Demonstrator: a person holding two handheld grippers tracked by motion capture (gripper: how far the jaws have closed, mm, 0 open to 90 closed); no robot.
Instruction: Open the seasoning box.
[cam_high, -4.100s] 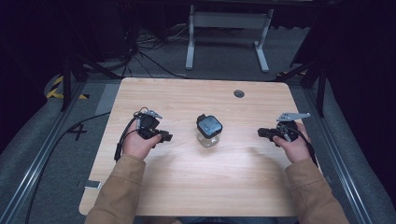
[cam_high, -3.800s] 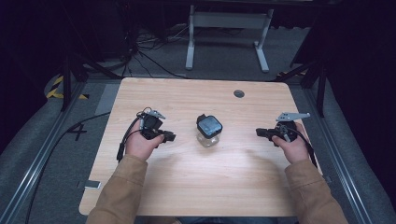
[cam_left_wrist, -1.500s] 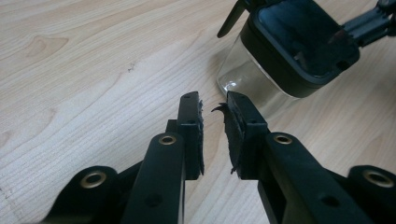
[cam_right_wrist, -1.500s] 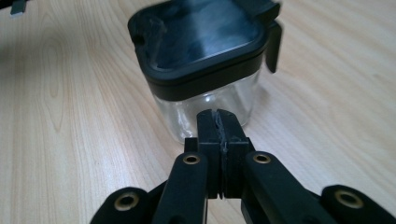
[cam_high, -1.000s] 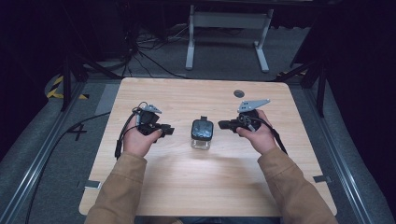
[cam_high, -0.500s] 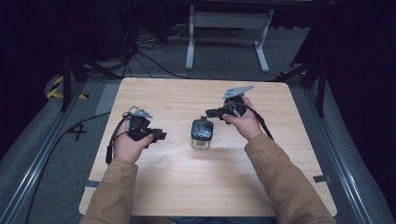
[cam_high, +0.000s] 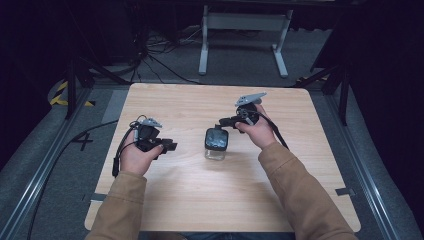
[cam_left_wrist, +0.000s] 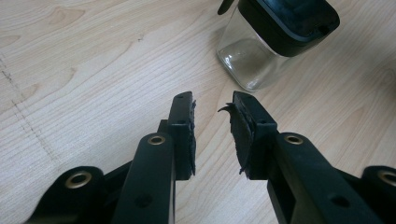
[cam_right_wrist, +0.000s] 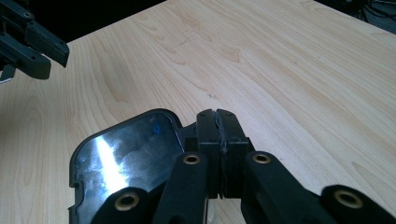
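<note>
Two grippers flank glass jar (cam_high: 216, 145) w/ black lid (cam_right_wrist: 126, 163) at table (cam_high: 200, 200) centre. Right gripper (cam_high: 223, 120), jaws closed, hovers over lid's edge; left gripper (cam_left_wrist: 212, 121) empty, jaws apart, aimed at jar. Prob. lid-opening approach; next: steady jar, catch lid.

Dark lab: wooden table (cam_high: 310, 165), floor cables (cam_high: 150, 55)

Jar (cam_left_wrist: 275, 42) top cut off by frame edge
</note>
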